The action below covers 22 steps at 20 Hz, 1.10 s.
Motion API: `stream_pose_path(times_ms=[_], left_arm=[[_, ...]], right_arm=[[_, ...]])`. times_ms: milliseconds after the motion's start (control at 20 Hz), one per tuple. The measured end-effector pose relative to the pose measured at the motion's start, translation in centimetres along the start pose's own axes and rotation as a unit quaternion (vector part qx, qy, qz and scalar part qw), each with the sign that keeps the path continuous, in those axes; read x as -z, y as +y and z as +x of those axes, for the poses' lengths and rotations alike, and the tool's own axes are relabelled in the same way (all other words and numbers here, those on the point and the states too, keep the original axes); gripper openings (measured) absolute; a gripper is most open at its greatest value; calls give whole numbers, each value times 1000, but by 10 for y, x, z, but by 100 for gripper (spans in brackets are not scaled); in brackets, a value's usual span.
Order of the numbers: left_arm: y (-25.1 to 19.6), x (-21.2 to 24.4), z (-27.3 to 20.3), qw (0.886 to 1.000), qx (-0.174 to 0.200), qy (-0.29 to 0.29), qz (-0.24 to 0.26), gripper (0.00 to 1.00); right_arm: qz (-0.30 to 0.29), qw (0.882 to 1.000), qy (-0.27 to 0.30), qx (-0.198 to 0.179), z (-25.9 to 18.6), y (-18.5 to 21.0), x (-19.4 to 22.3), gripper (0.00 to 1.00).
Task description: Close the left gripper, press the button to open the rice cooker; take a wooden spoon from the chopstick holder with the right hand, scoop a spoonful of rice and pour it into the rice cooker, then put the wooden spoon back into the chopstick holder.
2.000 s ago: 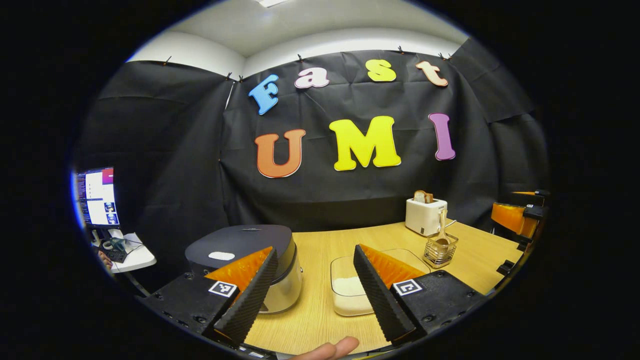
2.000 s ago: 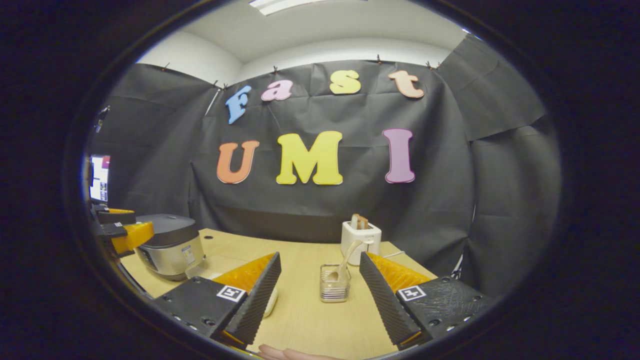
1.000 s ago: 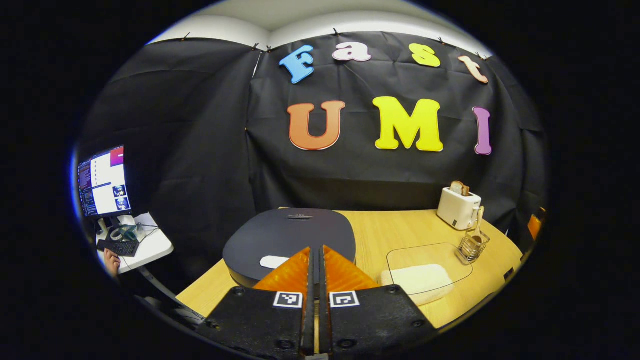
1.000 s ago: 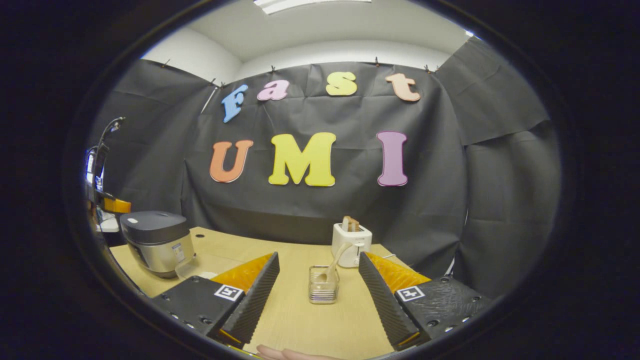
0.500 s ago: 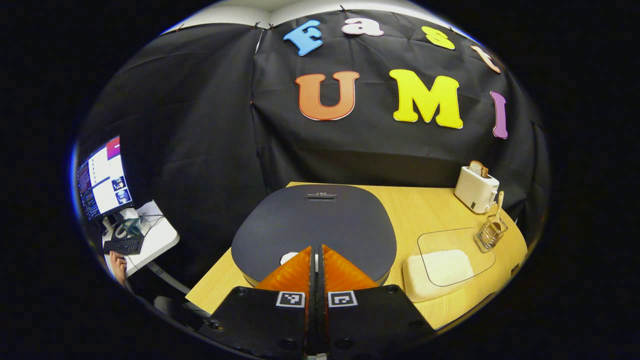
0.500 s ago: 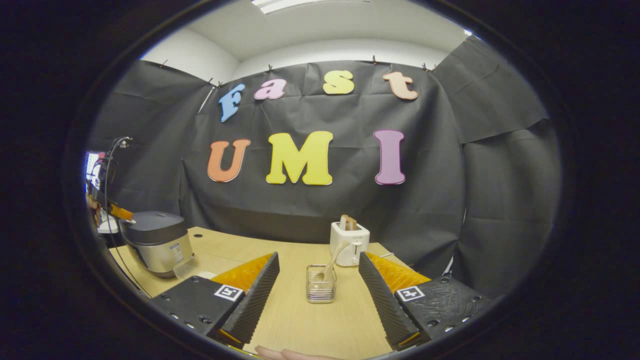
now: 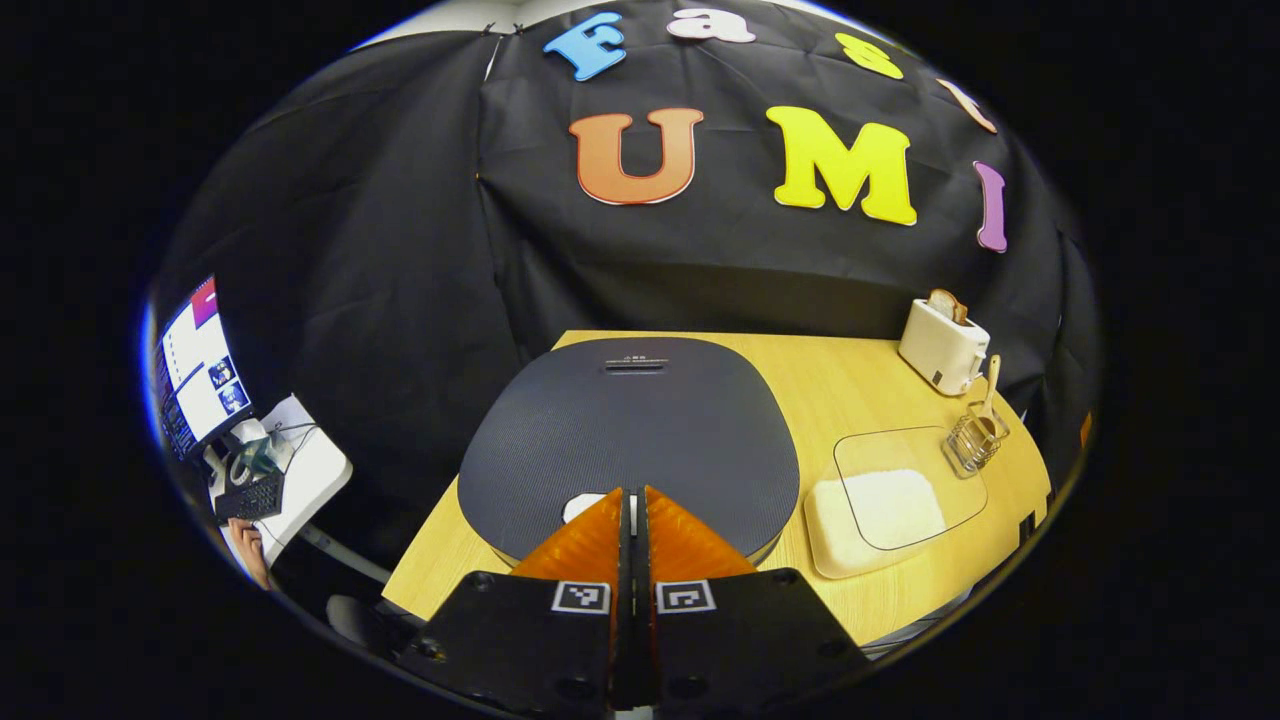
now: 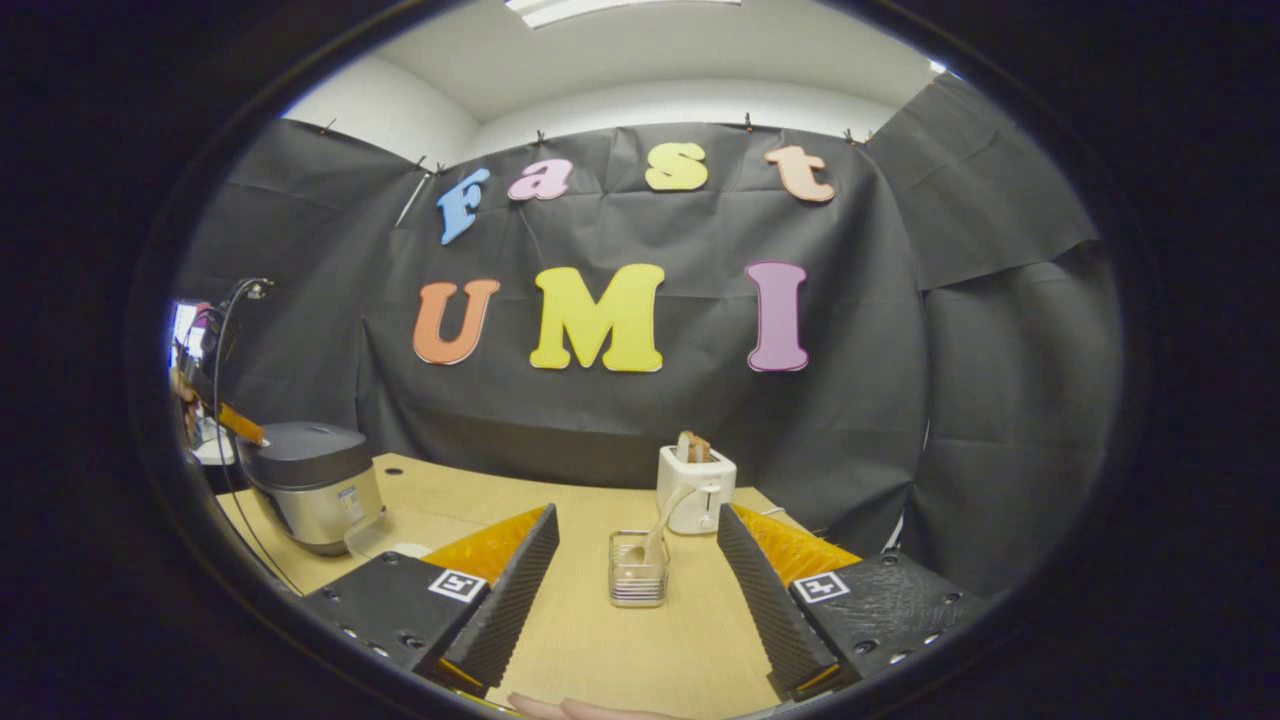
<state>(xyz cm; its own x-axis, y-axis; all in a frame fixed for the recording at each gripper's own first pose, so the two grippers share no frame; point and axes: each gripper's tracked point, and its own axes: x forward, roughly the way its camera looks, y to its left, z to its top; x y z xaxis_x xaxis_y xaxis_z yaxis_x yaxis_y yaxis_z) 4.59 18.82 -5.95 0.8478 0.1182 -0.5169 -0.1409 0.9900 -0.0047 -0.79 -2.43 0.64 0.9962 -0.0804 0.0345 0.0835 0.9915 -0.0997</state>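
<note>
Hovering over the front of the rice cooker (image 7: 628, 440), the left tongs (image 7: 632, 492) have their two fingers pressed together with nothing between them, their tips right at the pale button (image 7: 583, 507) on the front edge of the dark lid — whether they touch it cannot be told. The lid is down. The cooker stands at the near left of the wooden table (image 7: 840, 375). To its right lies a clear container of rice (image 7: 880, 505), and beyond that, near the table's far right corner, a wire chopstick holder (image 7: 975, 440) with the wooden spoon (image 7: 990, 385) leaning upright in it, just beside a white toaster (image 7: 940, 345) with bread in its slot. Off the table's left edge a lit monitor (image 7: 195, 365) stands above a keyboard.

In the right gripper view, the right tongs (image 8: 640, 585) are spread wide and hold nothing — the chopstick holder (image 8: 638, 570) shows between the two fingers, farther off, with the wooden spoon (image 8: 660, 525) tilted in it and the toaster (image 8: 695, 490) just behind. The rice cooker (image 8: 310, 485) sits at the far left of the table (image 8: 600, 640).
</note>
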Motion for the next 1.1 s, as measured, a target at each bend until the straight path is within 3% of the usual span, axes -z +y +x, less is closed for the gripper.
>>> stream_pose_path(times_ms=[450,750,800,950,1000,1050,1100], left_arm=[[3,-1,-3,1000,-19,10,8,3],[6,-57,-26,995,-38,-93,6,4],[4,-70,-33,992,-37,-120,8,8],[19,-102,-55,978,-81,-190,30,72],[20,-107,-61,974,-87,-207,28,69],[11,-107,-61,975,-77,-207,21,87],[4,-104,-64,977,-67,-202,14,89]], right_arm=[[-13,1000,-2,-10,-4,10,0,95],[-6,1000,10,-1,1,3,6,95],[-4,1000,12,-1,2,2,6,95],[8,1000,14,-4,3,4,7,95],[7,1000,15,-4,3,4,7,95],[6,1000,15,-2,3,2,7,95],[4,1000,13,0,4,0,6,96]])
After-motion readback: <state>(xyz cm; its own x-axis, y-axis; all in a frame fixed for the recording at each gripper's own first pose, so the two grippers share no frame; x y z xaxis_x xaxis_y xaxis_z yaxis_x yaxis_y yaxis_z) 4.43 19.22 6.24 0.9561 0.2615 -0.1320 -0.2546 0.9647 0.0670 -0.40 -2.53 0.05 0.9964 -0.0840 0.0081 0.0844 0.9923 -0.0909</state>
